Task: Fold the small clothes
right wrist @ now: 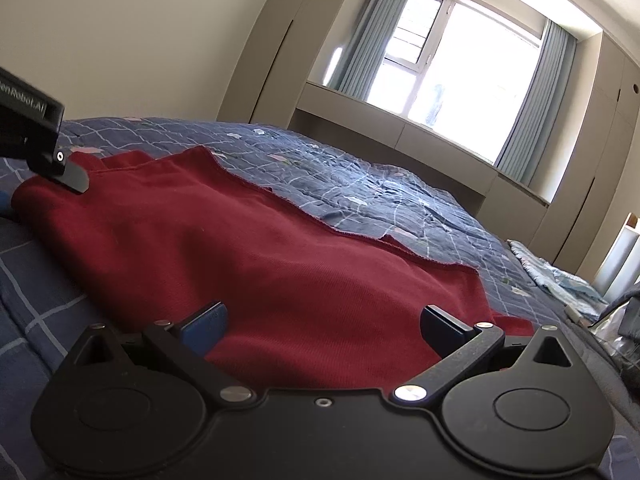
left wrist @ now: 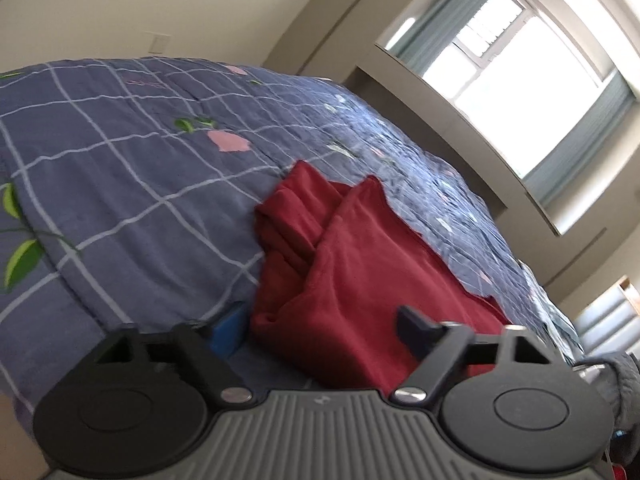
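Observation:
A dark red garment [left wrist: 352, 256] lies on the blue checked bedspread [left wrist: 120, 168], with folds bunched at its far left end. My left gripper [left wrist: 320, 330] is open, its fingers straddling the garment's near edge. In the right wrist view the garment [right wrist: 248, 248] spreads flat ahead. My right gripper [right wrist: 320, 324] is open, fingers apart over the garment's near edge. The left gripper's finger [right wrist: 74, 178] shows there at the far left, resting on the cloth.
The bedspread [right wrist: 380, 200] reaches back to a window bench [right wrist: 400, 136] and wardrobe. A light blue patterned cloth [right wrist: 560, 276] lies at the bed's right side. Window and curtains [left wrist: 520, 72] are behind.

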`<state>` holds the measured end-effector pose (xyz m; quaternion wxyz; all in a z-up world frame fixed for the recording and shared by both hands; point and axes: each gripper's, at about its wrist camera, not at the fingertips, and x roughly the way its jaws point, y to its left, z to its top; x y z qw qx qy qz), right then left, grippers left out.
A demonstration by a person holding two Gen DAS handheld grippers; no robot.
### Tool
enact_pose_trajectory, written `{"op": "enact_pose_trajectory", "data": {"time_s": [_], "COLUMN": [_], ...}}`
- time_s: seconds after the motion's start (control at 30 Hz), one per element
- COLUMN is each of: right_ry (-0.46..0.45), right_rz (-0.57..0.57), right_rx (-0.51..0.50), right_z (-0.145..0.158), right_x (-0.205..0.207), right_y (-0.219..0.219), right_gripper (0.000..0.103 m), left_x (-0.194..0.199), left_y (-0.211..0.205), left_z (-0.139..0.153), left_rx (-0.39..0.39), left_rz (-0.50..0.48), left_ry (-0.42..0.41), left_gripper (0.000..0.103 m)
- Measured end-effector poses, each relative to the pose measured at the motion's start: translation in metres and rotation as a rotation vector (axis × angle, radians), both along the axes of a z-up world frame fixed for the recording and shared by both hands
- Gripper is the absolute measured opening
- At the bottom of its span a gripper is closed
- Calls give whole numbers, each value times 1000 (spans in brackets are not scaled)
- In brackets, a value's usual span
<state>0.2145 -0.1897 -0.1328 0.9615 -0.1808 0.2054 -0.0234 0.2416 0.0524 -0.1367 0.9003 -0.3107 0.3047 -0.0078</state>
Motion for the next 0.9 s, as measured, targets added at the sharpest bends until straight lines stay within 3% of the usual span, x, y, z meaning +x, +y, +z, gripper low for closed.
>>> {"op": "enact_pose_trajectory", "data": {"time_s": [0.07,0.13,0.27,0.4,0.43,0.5,0.57,0.67,0.9], "right_ry": [5,11,21,30,31,34,36,41,46], "right_rz": [3,5,9,12,13,14,15,14,3], "right_rx": [18,34,62,90,95,106,114,124,191], "right_z": [1,1,2,3,3,3,3,3,7], "right_x": [1,1,2,2,2,2,2,2,2], "right_y": [-2,-4,-8,-11,-11,-13,-14,-16,-25], "right_gripper": [102,102,102,103,103,102,102,103,103], "left_x": [1,5,17,28,29,31,33,37,45], "left_y": [3,6,10,4,2,-2,-2,3,2], "left_z": [-1,-4,-8,-7,-6,-4,-4,-6,-4], "left_rx": [-18,-56,-125,-79,-60,-23,5,-33,-21], "left_rz": [26,40,54,59,62,73,87,80,51], "left_ry": [2,-4,-18,-7,-3,8,32,45,62], "left_gripper": [65,65,77,77,74,60,31,24,24]}}
